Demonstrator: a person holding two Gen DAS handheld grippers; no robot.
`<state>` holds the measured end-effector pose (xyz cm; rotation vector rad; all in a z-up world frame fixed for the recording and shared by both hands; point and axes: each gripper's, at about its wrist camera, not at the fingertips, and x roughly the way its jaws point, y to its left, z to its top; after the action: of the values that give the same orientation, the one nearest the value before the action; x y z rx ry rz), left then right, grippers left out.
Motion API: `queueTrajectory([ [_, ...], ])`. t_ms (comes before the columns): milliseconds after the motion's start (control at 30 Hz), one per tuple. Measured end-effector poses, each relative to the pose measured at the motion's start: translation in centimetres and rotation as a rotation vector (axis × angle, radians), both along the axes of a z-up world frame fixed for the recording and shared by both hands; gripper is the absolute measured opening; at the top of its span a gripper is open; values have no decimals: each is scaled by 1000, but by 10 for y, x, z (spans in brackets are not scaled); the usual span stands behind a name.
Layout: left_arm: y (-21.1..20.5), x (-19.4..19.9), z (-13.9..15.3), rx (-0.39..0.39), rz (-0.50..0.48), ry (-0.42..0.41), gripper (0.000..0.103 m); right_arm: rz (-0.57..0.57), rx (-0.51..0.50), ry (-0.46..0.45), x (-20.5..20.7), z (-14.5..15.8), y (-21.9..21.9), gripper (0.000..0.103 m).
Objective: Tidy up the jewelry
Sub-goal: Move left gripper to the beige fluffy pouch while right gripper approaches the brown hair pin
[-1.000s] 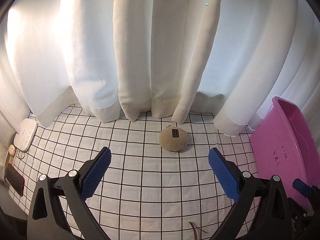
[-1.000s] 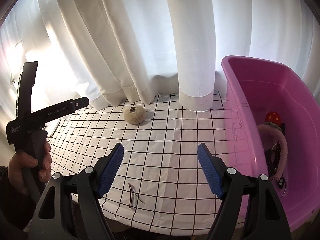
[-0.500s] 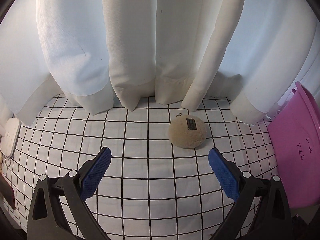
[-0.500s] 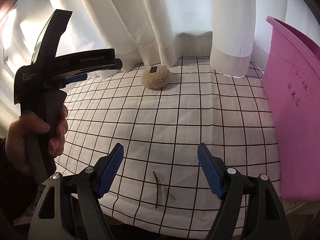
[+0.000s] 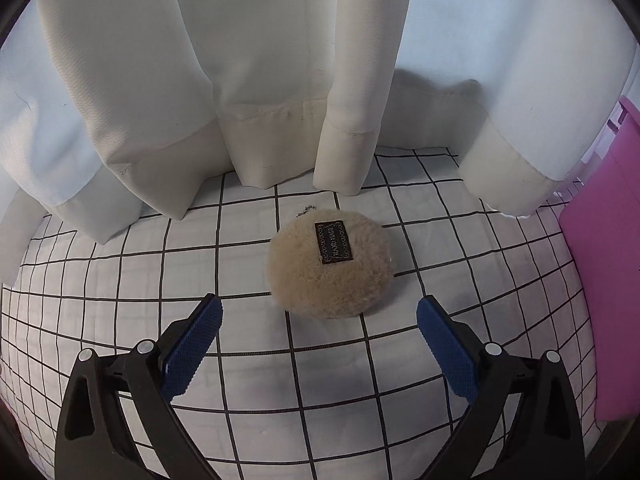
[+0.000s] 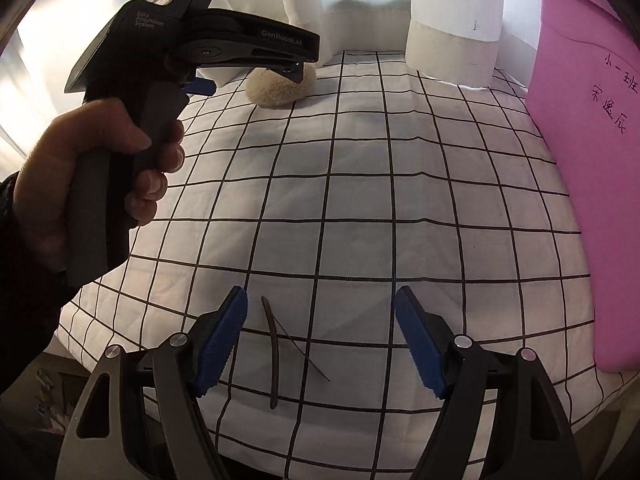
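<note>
Currently: fluffy beige pouch point(image 5: 330, 264) centre frame in left wrist view, flat on grid-pattern cloth point(image 5: 120, 280), dark label patch on top, small ball chain at its upper left edge. Sits just ahead of left gripper point(image 5: 318, 322), roughly between the fingertip lines, not touching either blue pad point(image 5: 192, 344). Left gripper spread wide, nothing held. Same pouch point(image 6: 280, 86) upper centre in right wrist view, partly hidden behind the left gripper body point(image 6: 208, 44); person's hand point(image 6: 96, 176) wrapped on the handle at left of frame. Right gripper point(image 6: 320, 312) also wide, empty. Thin dark hair clip point(image 6: 274, 352) lower centre of right view, lying on cloth between the right fingers, closer to the left-side pad, no contact. Pink tub point(image 6: 588, 160) along right edge in both views, handwritten marks on its outer wall. White curtain point(image 5: 260, 80) across top, hems resting on the cloth behind the pouch.
</note>
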<state>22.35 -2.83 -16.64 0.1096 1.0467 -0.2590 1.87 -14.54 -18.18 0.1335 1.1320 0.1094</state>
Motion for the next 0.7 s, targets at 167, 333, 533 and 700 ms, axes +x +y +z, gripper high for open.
queueTrajectory([
  [167,-4,3,-8,14,-4,2,96,45,-63,-6,-7,-10,9,73],
  [333,-5,8,-16,22,10,14,96,92,-142,-21,-10,-16,18,73],
  [533,-13,14,-28,31,15,36,96,40,-150,-22,-9,-24,10,95],
  [700,-18,22,-38,30,23,50,96,40,-156,-35,-8,-25,10,94],
])
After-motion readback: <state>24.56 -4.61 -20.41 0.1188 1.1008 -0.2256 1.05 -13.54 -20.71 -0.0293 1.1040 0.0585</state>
